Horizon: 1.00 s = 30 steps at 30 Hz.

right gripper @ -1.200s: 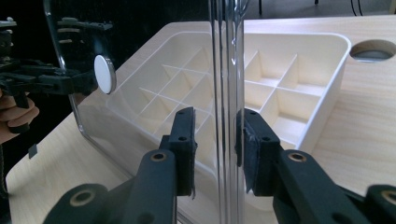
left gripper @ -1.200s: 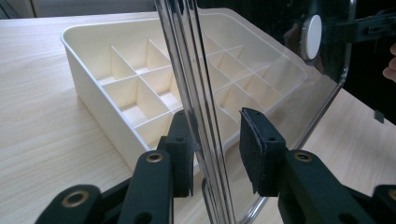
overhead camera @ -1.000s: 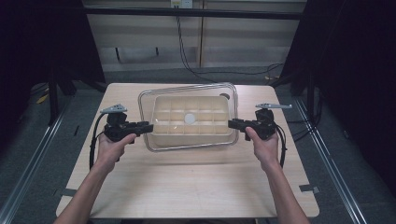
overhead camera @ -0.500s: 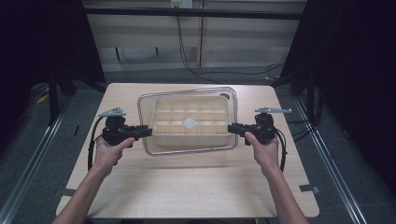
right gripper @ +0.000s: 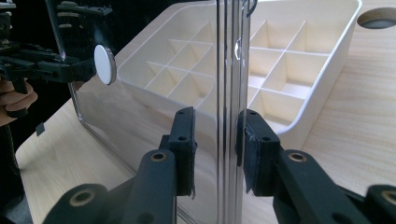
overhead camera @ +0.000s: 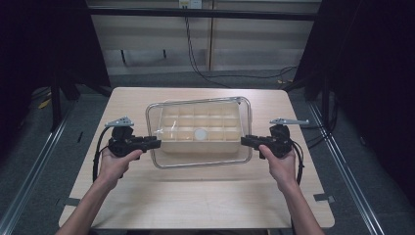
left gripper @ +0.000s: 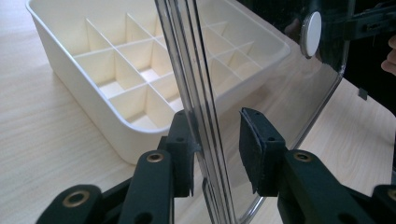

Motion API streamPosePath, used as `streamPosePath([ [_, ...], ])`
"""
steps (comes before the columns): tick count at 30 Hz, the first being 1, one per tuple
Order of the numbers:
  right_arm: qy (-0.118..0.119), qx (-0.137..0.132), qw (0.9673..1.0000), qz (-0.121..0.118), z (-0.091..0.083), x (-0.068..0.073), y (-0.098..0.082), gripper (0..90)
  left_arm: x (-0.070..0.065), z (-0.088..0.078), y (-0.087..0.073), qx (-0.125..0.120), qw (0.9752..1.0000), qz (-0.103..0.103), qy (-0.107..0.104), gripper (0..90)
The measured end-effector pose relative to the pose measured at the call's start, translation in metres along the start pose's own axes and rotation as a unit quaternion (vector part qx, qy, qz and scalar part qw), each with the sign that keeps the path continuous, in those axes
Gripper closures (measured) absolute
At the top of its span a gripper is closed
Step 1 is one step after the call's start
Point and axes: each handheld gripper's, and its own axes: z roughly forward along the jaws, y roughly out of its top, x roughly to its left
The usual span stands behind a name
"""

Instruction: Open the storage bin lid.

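Centre of the high view: pale wooden table [overhead camera: 195, 205], filling the lower two thirds of the frame. Just above its middle, cream compartment box [overhead camera: 200, 131], open-topped, divided by thin partitions into a grid of small cells, all apparently bare. Over it, held clear and roughly level, clear plastic lid [overhead camera: 166, 161] with rounded corners and a white round knob [overhead camera: 200, 133] at its centre; edge-on down the middle of both gripper views.

Left of centre frame, left gripper [overhead camera: 155, 143], jaws closed down onto the lid's left rim, which runs between the pads [left gripper: 254, 149] in the left gripper view. Right of centre, right gripper [overhead camera: 243, 141], likewise clamped on the opposite rim, pads [right gripper: 250, 151] either side of the ridged edge.

Likely handling: light, stiff yet springy across the span, glossy and slick, prone to scratching or cracking under a hard pinch. Best hold probably as now, at the raised rim midway along each short side, kept level; knob too small and smooth for a sure grip.
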Motion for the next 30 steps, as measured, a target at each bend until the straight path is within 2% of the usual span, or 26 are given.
streamPosePath([
  [10,0.005,0.004,1.0,0.001,-0.003,0.007,-0.012,69.4,-0.004,-0.006,-0.01,0.009,1.0,0.003,-0.001,66.2],
  [16,0.01,0.013,0.9999,0.0,-0.002,0.01,-0.019,69.7,-0.006,-0.009,-0.015,0.013,0.9999,-0.002,-0.002,66.2],
  [22,0.012,0.016,0.9998,0.007,-0.005,0.013,-0.023,69.9,-0.007,-0.01,-0.019,0.017,0.9998,-0.006,-0.006,66.3],
  [30,0.02,0.026,0.9993,0.019,-0.007,0.015,-0.039,70.7,-0.011,-0.01,-0.028,0.029,0.9995,-0.008,-0.008,66.3],
])
